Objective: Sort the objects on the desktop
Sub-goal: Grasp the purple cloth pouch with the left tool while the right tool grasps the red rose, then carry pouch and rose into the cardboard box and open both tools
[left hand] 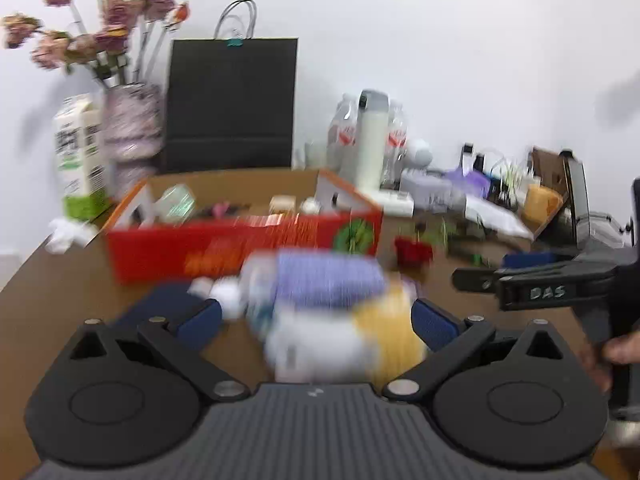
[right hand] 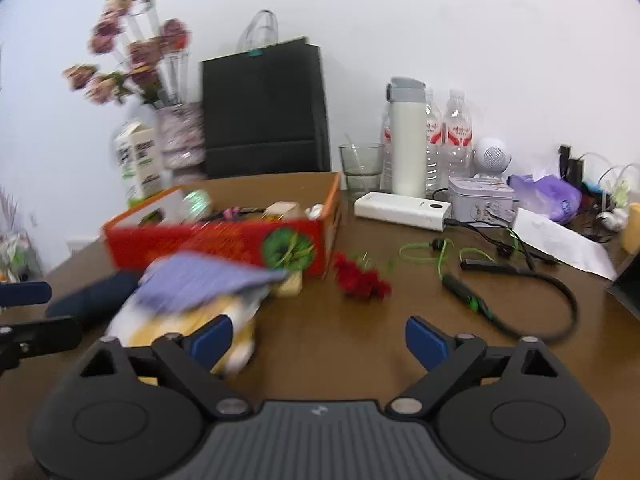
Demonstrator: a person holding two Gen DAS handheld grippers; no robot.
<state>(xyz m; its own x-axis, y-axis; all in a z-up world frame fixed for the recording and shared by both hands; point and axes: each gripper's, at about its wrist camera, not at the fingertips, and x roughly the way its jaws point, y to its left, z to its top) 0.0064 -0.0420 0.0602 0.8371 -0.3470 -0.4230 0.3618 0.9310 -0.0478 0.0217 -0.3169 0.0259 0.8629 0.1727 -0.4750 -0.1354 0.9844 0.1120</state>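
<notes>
A blurred heap of packets lies on the brown table: a purple packet on top of white and yellow packets. My left gripper stands open around this heap, its blue pads wide apart and a gap showing on the left side. A red cardboard box holding small items sits just behind. My right gripper is open over bare table to the right of the heap, with nothing between its pads. A red flower head lies ahead of it.
A dark blue object lies left of the heap. Green-and-black earphones, a white power bank, a tin, a glass, a thermos, bottles and paper crowd the right. A black bag, vase and carton stand behind.
</notes>
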